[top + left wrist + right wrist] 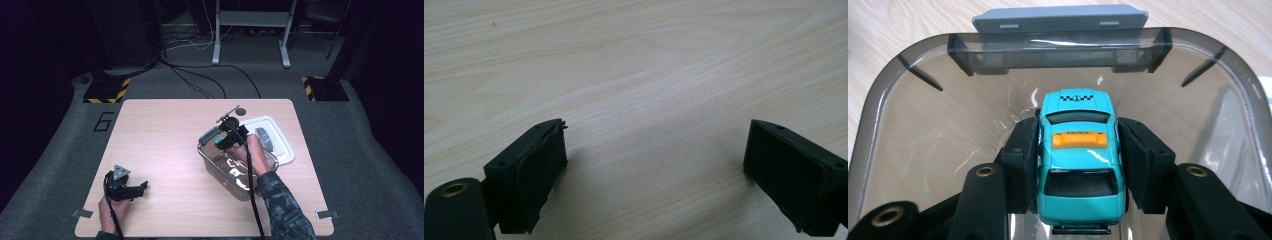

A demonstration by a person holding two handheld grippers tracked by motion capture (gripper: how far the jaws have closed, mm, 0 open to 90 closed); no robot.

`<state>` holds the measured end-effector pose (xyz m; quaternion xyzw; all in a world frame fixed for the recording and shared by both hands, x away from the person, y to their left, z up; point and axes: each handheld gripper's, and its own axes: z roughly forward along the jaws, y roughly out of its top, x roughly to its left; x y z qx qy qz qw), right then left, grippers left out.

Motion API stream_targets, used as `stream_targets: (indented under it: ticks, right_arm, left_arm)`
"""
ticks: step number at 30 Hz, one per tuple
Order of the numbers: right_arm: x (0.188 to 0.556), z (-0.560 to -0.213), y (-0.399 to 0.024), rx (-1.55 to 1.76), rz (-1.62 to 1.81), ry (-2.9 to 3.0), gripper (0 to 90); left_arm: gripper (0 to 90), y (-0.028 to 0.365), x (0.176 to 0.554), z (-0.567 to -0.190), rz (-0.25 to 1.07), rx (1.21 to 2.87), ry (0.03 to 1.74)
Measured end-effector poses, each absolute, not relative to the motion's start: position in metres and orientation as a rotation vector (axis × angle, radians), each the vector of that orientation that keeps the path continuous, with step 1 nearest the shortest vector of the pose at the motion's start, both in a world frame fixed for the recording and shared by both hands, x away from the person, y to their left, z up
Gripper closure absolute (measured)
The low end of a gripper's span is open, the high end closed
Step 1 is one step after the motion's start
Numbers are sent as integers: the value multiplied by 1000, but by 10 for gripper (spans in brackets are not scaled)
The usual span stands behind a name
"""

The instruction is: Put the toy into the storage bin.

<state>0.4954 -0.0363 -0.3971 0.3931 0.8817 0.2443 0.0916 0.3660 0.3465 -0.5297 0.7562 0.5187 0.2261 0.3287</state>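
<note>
Turquoise toy taxi [1079,160]: one; clear container [893,100]: one.

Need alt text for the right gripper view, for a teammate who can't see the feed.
The right gripper is shut on a teal toy taxi, one black pad on each side, holding it inside a clear smoky plastic container. The car has an orange roof sign. A grey latch sits at the container's far rim, with pale wooden table beyond.
</note>
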Motion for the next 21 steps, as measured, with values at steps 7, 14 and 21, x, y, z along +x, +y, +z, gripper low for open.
stream_targets:
  ticks: [7, 14, 21]
  right_arm:
    - [495, -398, -34, 1157, 702, 2636, 520]
    - [492, -396, -32, 1126, 715, 2652, 422]
    - [483, -386, -37, 1084, 791, 2630, 258]
  left_arm:
    - [97, 346, 366, -530, 591, 1979, 1357]
    - [97, 346, 366, -530, 591, 1979, 1357]
    - [100, 346, 366, -530, 593, 1976, 1356]
